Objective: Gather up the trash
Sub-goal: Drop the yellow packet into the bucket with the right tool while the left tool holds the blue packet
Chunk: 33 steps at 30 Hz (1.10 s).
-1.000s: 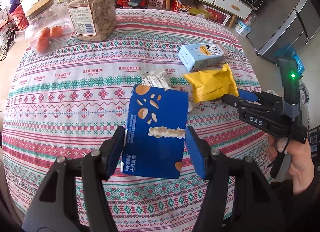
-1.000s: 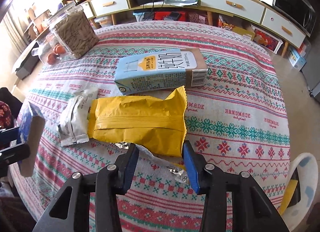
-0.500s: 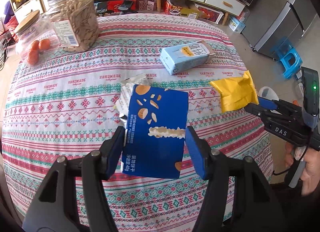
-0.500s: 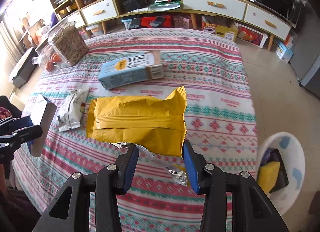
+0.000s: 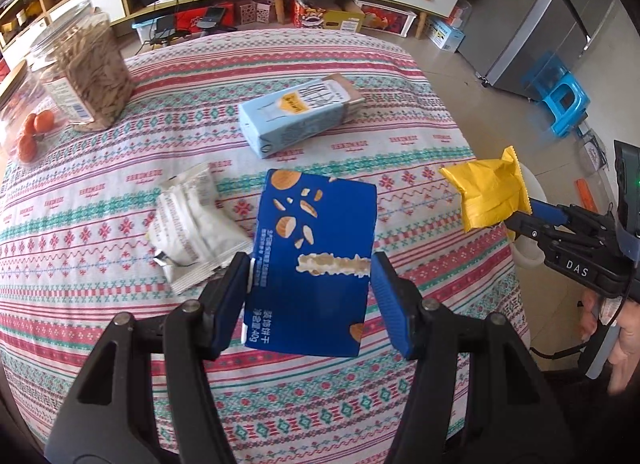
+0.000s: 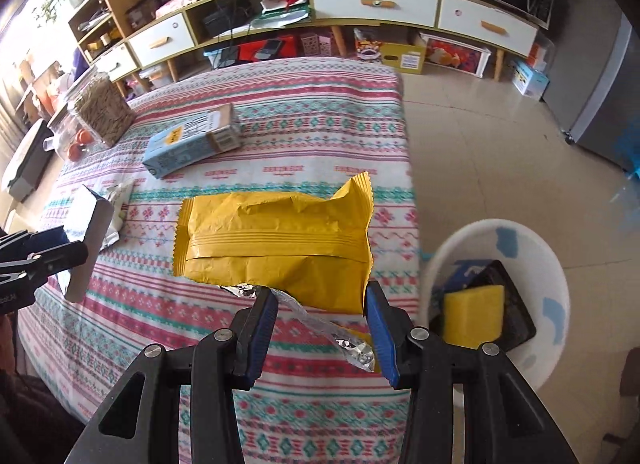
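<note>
Above table edge (image 6: 404,135), yellow wrapper (image 6: 276,240) in right tool (image 6: 320,320), bin (image 6: 556,264) beside

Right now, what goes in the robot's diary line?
left gripper: holds blue box | right gripper: holds yellow wrapper | white bin: nearby

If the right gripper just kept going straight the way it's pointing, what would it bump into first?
Probably the tablecloth, since the right gripper, shut on the yellow wrapper, points across the table toward the light-blue carton. Depth is hard to judge; the white bin sits off to its right.

Home living room, TV cabinet (image 6: 376,3), fridge (image 5: 536,19), patterned tablecloth (image 5: 360,63)
</note>
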Motion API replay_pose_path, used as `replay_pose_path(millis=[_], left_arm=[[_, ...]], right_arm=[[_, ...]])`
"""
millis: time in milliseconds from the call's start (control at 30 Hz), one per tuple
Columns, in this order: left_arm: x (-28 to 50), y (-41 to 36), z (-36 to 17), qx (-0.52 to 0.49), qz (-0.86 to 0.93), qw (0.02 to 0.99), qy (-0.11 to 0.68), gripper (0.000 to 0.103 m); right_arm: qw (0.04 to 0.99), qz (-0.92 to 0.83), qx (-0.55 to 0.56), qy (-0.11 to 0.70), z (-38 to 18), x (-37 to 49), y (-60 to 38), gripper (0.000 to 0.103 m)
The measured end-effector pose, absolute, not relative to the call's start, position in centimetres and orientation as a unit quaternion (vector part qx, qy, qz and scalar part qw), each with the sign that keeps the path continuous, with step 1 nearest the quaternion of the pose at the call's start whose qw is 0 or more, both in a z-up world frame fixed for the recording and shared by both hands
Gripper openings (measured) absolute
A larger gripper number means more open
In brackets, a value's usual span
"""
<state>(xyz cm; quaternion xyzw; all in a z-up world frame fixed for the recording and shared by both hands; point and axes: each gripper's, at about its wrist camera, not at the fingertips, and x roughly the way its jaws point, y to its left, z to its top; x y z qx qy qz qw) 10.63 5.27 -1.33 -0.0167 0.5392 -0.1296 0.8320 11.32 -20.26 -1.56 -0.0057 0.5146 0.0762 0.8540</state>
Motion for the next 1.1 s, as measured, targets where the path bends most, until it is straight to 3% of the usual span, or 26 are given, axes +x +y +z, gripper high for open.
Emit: replay_pose_path(millis=[967, 1100], left_arm=[[8.7, -5.3, -2.8, 0.027, -0.173, 0.823, 0.54, 0.062], [8.9, -6.6, -2.8, 0.038, -0.174, 0.823, 0.54, 0.062]], right_arm=[[0.828, -0.055, 0.118, 0.545, -3.9, 7.0, -37.9, 0.048], [0.825, -0.056, 0.138, 0.545, -4.2, 7.4, -38.3, 0.066]])
